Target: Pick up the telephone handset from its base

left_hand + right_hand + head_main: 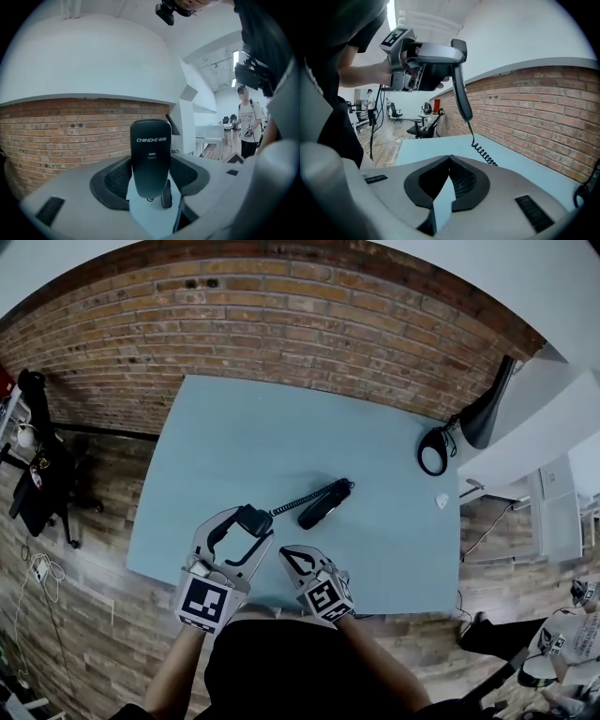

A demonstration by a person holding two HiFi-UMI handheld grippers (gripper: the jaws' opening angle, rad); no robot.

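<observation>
The black telephone handset (253, 519) is lifted off its black base (324, 503), which lies near the middle of the light blue table (244, 442). My left gripper (246, 527) is shut on the handset, held upright between the pads (150, 159). A coiled cord (295, 503) runs from the handset to the base. The right gripper view shows the handset (461, 91) hanging in the left gripper above the table, cord (483, 156) trailing down. My right gripper (290, 556) sits near the table's front edge, shut, with nothing in it (450, 158).
A black desk lamp (485, 412) and a looped black cable (433, 452) stand at the table's far right corner, a small white scrap (442, 501) near the right edge. A brick wall runs behind. A black office chair (37, 474) stands on the floor at the left.
</observation>
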